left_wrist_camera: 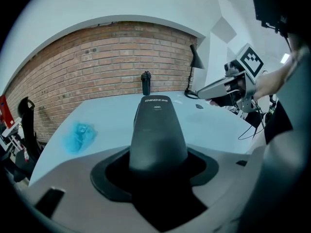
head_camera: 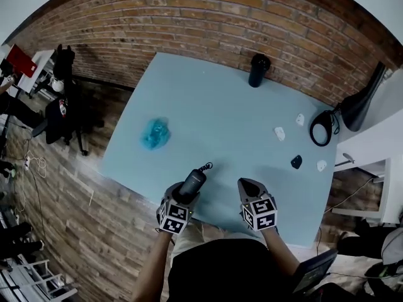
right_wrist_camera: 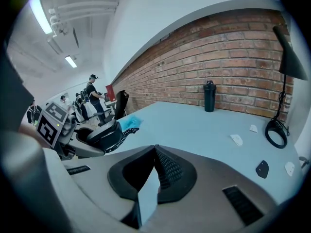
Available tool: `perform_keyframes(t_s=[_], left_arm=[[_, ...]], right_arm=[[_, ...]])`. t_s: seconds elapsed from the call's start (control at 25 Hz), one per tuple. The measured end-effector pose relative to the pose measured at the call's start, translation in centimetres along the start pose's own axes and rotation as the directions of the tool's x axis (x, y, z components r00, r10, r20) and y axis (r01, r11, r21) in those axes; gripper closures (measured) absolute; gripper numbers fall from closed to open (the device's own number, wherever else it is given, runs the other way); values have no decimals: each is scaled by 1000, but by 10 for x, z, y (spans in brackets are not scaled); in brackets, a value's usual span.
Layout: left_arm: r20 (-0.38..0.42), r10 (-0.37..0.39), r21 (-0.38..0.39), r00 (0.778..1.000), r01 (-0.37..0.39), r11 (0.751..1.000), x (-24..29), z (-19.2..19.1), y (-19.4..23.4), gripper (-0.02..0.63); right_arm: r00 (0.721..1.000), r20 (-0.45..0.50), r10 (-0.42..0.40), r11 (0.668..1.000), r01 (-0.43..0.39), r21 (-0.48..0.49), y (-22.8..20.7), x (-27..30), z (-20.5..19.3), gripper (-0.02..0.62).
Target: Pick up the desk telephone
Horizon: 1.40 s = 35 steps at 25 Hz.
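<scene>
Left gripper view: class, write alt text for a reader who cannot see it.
A black telephone handset sits clamped in the left gripper above a pale blue table. The right gripper hovers at right; a brick wall stands behind.

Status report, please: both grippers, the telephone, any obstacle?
Left gripper shut on the telephone handset. Right gripper shut, empty, beside it. Coiled cord trails loose; no base in view. Nothing near blocks the way.

The head view is looking steeply down on the table point(head_camera: 220, 124). Both gripper views are looking low across it toward the wall point(left_wrist_camera: 97, 57), sharing the bottle point(right_wrist_camera: 209, 96).
</scene>
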<state>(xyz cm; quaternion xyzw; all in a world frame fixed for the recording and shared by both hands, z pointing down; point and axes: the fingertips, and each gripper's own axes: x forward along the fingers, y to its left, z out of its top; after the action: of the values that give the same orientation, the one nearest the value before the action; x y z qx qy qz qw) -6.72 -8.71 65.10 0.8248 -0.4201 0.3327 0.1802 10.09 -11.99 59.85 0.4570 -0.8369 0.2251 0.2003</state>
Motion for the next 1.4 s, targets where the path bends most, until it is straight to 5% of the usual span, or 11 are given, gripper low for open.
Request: perform_keyframes(t_s=[0.64, 1.4], left_arm=[[57, -97, 71, 994, 93, 993, -41, 23, 94, 307], [97, -201, 194, 975, 180, 964, -30, 79, 89, 307]], right_arm=[[998, 52, -21, 999, 22, -24, 97, 60, 57, 586], [987, 99, -129, 992, 130, 1, 81, 59, 76, 586]])
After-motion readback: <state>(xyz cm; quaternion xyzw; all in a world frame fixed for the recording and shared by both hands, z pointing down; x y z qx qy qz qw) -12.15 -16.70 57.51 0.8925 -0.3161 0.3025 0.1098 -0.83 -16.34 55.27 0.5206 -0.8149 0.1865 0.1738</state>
